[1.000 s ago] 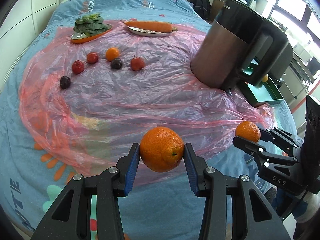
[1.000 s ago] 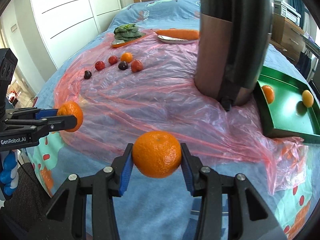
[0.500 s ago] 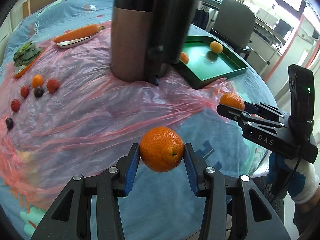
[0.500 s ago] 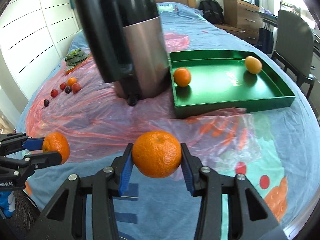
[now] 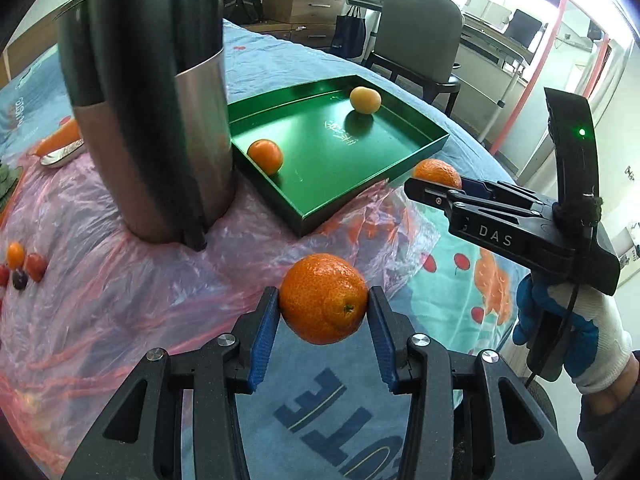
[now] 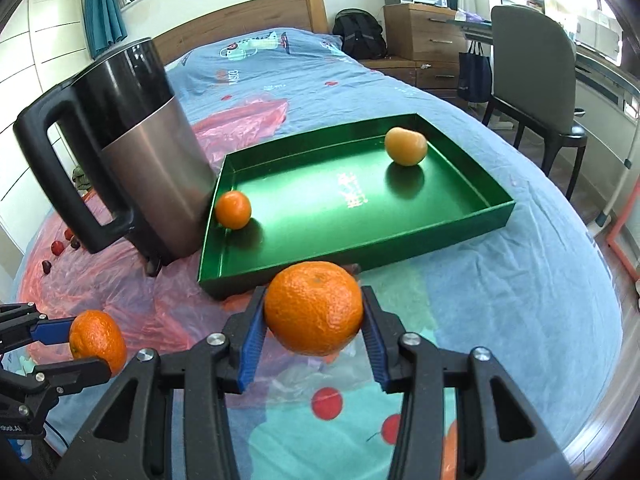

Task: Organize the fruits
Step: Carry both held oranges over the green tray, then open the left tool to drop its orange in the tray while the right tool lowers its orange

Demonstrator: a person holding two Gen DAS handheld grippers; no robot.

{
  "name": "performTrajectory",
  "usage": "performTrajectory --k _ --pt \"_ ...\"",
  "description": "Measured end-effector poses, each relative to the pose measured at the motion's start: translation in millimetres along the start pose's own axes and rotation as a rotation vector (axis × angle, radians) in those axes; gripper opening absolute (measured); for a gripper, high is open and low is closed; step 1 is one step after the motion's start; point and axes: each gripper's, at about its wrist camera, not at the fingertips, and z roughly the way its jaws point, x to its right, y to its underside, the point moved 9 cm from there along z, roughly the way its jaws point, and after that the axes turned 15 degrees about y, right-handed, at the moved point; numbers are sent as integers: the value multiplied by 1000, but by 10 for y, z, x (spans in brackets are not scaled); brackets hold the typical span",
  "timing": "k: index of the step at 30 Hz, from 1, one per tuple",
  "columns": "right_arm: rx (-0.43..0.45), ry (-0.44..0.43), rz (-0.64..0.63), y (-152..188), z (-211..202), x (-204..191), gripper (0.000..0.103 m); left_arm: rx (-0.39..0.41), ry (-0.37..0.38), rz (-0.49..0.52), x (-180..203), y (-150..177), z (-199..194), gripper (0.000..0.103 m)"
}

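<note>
My left gripper [image 5: 323,308] is shut on an orange [image 5: 322,298], held above the bed's near edge. My right gripper [image 6: 314,314] is shut on a second orange [image 6: 313,307], close in front of the green tray [image 6: 460,236]. Inside the tray lie a small orange [image 6: 233,209] by the left wall and a yellow-orange fruit [image 6: 405,146] at the far right. In the left wrist view the right gripper [image 5: 434,188] with its orange [image 5: 438,173] hangs by the tray's [image 5: 360,196] near corner. In the right wrist view the left gripper [image 6: 86,350] with its orange [image 6: 97,340] shows at lower left.
A tall steel and black kettle [image 5: 148,120] stands left of the tray on pink plastic sheeting [image 5: 100,300]. Small red, dark and orange fruits [image 5: 22,268] lie far left. A carrot on a dish [image 5: 60,144] sits behind. A grey chair [image 6: 536,92] stands beside the bed.
Both grippers have swung to the right along the bed with their oranges still gripped. The tray has come from the right edge to the middle of both views, and the small fruits have slid left.
</note>
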Motion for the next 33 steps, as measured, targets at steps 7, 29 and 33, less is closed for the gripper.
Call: performTrajectory --k 7,29,33 --pt "47 28 0 -443 230 203 46 21 -19 67 134 -526 296 39" --pt "-71 107 -81 -850 1324 331 46 -83 -96 -17 -303 -1101 1289 39" --pt "-81 118 -96 -848 1388 330 46 -112 -100 -45 -344 -1055 1367 39"
